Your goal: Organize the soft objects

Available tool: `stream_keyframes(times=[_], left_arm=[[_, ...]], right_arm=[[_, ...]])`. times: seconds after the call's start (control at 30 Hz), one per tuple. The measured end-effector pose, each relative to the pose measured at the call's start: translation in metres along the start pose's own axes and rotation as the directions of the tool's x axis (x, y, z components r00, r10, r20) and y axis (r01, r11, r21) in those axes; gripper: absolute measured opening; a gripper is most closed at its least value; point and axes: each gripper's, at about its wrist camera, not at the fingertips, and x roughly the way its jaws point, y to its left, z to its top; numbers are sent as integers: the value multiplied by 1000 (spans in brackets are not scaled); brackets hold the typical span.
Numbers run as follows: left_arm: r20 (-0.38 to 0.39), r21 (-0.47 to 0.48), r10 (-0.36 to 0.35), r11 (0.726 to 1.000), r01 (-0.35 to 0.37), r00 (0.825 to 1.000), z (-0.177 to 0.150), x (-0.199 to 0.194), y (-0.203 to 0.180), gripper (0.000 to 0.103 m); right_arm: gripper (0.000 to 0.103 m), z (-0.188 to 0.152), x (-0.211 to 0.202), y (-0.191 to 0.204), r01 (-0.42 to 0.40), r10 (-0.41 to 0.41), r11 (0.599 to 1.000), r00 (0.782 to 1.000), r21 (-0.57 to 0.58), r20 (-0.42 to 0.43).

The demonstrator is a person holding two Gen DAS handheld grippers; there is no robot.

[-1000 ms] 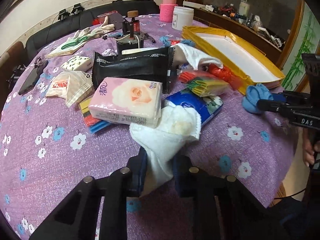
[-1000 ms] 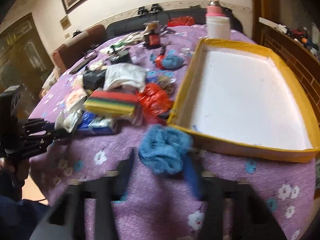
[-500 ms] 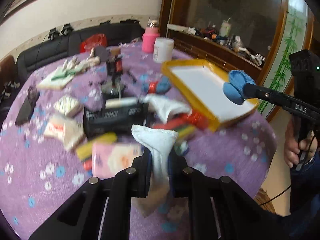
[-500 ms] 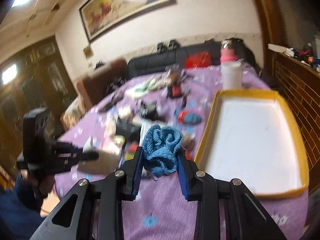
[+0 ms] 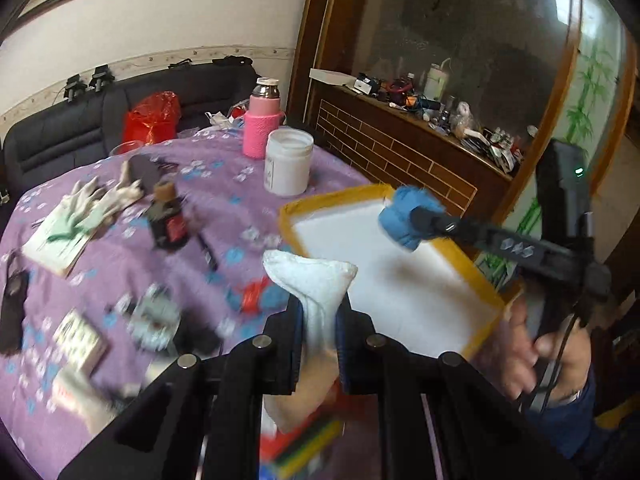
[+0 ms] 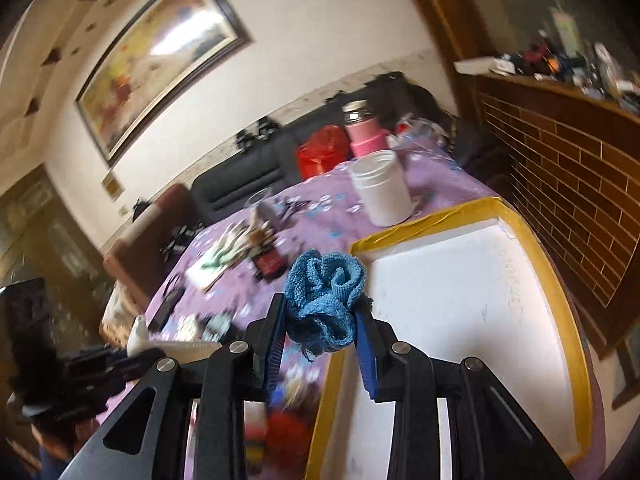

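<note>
My left gripper is shut on a white cloth and holds it in the air, just left of the yellow-rimmed white tray. My right gripper is shut on a crumpled blue cloth and holds it above the tray's near left rim. In the left wrist view the blue cloth hangs over the tray's far side. The left gripper with the white cloth shows at lower left in the right wrist view.
A white jar and a pink bottle stand behind the tray on the purple floral tablecloth. A dark bottle, white gloves, packets and a red cloth lie left of the tray. A brick ledge is at right.
Both grippers have risen from the table with their cloths and swung toward the tray. The blue cloth now hangs over the tray; the white cloth is beside it.
</note>
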Motion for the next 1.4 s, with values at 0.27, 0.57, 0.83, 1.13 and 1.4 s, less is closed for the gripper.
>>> stream_keyframes(times=[0.27,0.57,0.83,1.13,1.4], left_arm=[[-69,-69,-12,998,7,998,61,109,-5,14],[-180,-82,-6,997,-9,984,62,199,-15,14],[-157,-118,16,992,-35,987,62,196,-11,52],[-114,-125,10,992,-25,993,53,144,-15,61],[-46,-139,39,989,-45,998,0,66,-9,68]], right_arm=[[34,35,69,-58,105,-98,982,994,156,-50],[35,26,96,-93,143,-119,969,985,200,-128],[50,25,94,-102,190,-163,959,977,210,-138],[58,32,64,-90,215,-216,960,976,181,-15],[58,31,46,-47,156,-158,987,984,38,86]])
